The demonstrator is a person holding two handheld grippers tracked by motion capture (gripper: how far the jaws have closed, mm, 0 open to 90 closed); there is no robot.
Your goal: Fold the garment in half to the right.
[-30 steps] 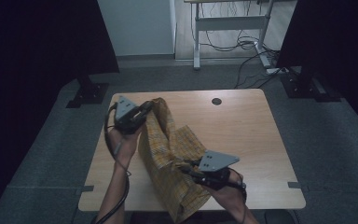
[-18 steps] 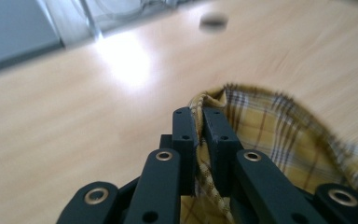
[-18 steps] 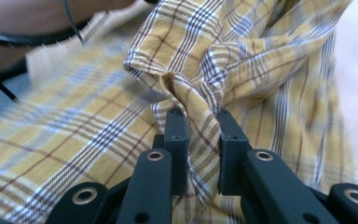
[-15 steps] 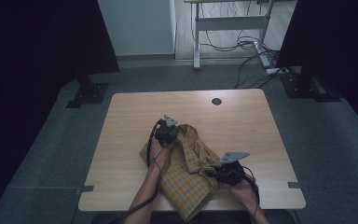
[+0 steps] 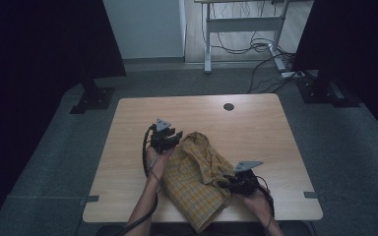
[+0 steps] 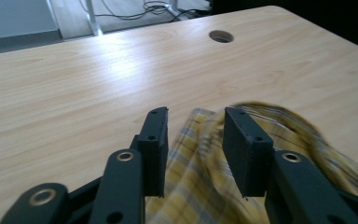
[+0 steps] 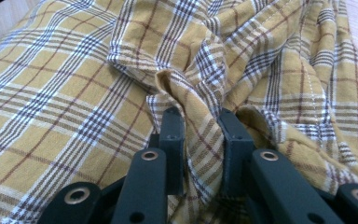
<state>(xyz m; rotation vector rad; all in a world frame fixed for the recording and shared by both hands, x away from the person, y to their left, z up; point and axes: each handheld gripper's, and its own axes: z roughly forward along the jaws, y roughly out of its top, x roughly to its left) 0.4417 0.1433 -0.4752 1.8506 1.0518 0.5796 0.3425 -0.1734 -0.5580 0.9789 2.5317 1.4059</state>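
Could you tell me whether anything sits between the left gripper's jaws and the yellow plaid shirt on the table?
Nothing visible does. The left gripper has just been opening, and the yellow plaid shirt lies directly between and below its parted jaws, with bare table beyond. The right gripper pinches a fold of it.

A recording studio or research lab set up for filming: a pale wooden rectangular table (image 5: pixel 256 123) with a round cable hole (image 5: pixel 229 106) stands on grey carpet floor (image 5: pixel 54 162), hemmed by tall black curtain panels (image 5: pixel 44 44) on weighted black metal floor stands (image 5: pixel 92 97). Beyond the far edge of the table from the tool in the person's left hand (image 5: pixel 166 135), a white-framed metal desk (image 5: pixel 241 29) stands over a tangle of black cables (image 5: pixel 248 46) running to a white power strip (image 5: pixel 289 74) on the floor. A plain pale wall panel (image 5: pixel 142 29) closes the background. Grey tape marks (image 5: pixel 89 199) sit at the near corners of the table.
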